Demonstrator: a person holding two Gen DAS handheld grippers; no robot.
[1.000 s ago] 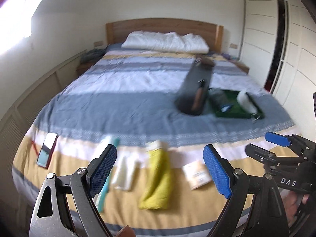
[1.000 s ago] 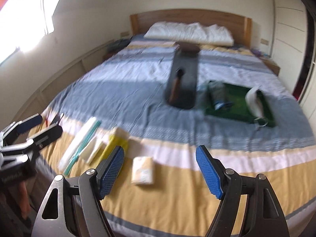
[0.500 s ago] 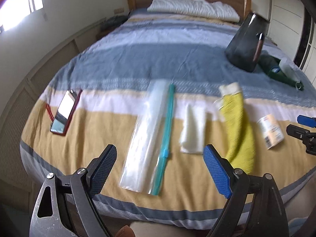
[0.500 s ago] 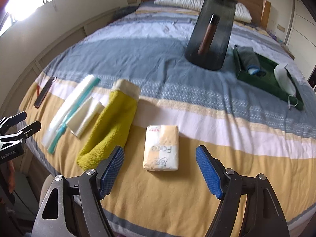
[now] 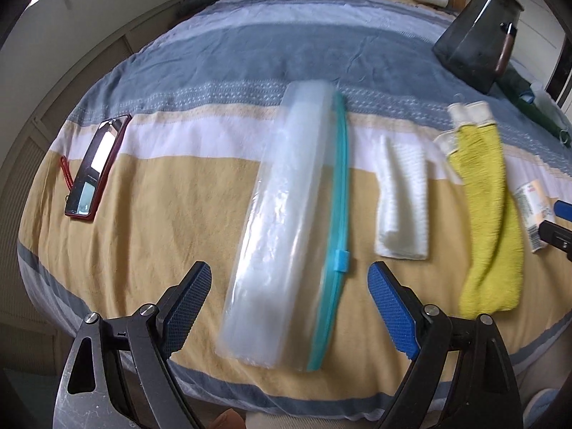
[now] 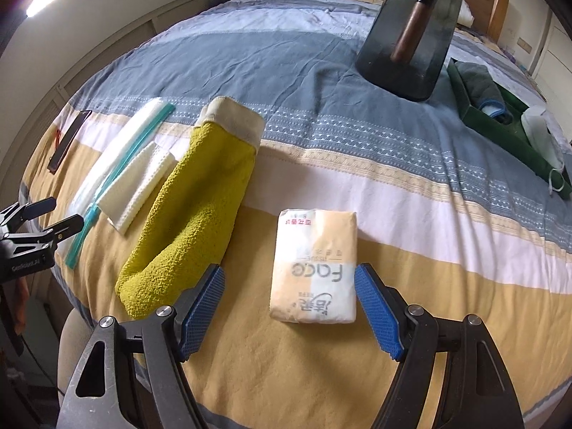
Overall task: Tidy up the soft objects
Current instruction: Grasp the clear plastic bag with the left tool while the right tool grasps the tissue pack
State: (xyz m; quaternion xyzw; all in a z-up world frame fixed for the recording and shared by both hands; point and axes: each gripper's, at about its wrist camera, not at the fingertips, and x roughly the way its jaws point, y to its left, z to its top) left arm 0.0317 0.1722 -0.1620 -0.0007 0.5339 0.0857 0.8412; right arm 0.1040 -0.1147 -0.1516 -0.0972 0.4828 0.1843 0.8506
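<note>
While above the bed [image 5: 150, 214], both grippers' fingers wide: left gripper [image 5: 289, 307] over zip bag [image 5: 286, 221], right gripper [image 6: 289, 307] over tissue pack [image 6: 314, 264]

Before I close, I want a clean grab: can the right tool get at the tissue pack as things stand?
Probably yes. The right tool is open with the tissue pack lying flat between its fingers, nothing on top. The yellow mitt lies beside its left finger, apart from the pack.
</note>
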